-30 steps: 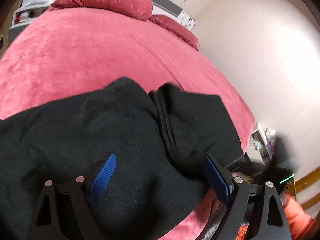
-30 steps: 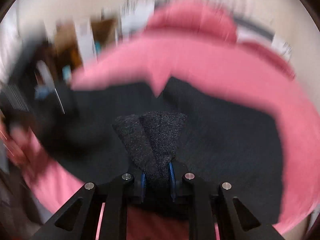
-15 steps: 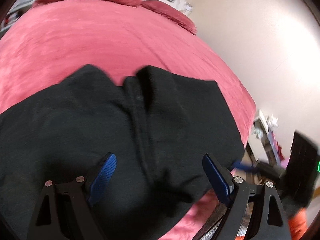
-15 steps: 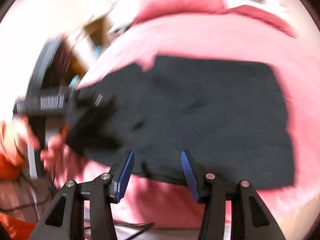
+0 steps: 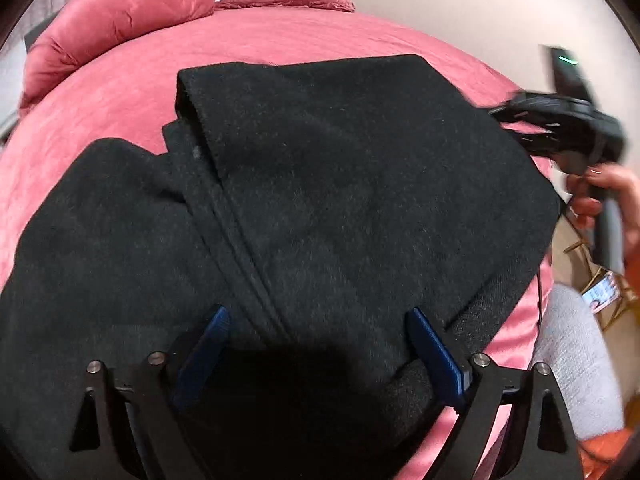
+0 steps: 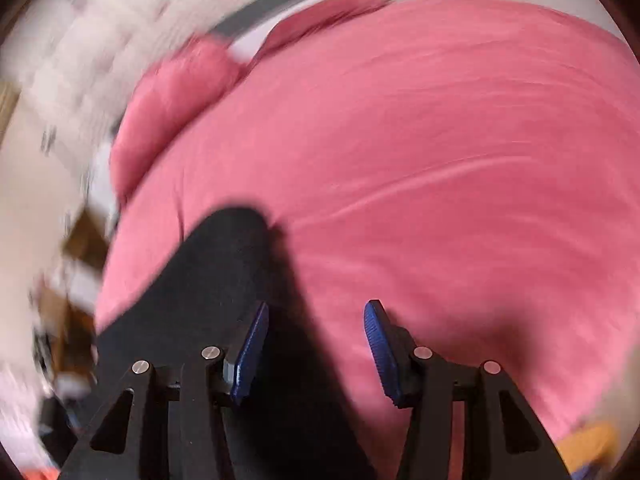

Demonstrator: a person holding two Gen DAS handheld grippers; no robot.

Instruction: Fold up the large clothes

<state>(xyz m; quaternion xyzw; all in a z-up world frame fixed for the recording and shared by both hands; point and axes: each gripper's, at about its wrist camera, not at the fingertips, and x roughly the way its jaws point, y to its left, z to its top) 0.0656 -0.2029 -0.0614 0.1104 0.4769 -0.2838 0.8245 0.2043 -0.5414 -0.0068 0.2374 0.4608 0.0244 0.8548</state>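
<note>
- The garment [image 5: 320, 200], black and thick, lies on the bed [image 5: 280, 40], spread ahead of the left claw [image 5: 316, 344] and reaching under it.
- One panel is already folded over the rest; its edge and a seam run from ahead-left down toward the left claw.
- Left claw: fingers spread wide, holding nothing, hovering just above the cloth near the bed's front edge.
- Right claw [image 6: 316, 344]: also spread and empty; only a dark corner of the garment shows ahead-left of it, the rest of its view being bare bedspread.
- Judged step: between folds, one flap laid and both claws free to take a fresh hold.
- Next move likely calls for each claw to pinch an edge or corner through all layers, then carry it across without dragging the lower layer.
- Hard to make out: the right view is badly blurred, so the room beyond and the cloth's edge are vague.
- The garment's near part is hidden beneath the left claw and its shadow; what kind of garment it is cannot be told.
- Pillows [image 5: 120, 12] sit far ahead.
</note>
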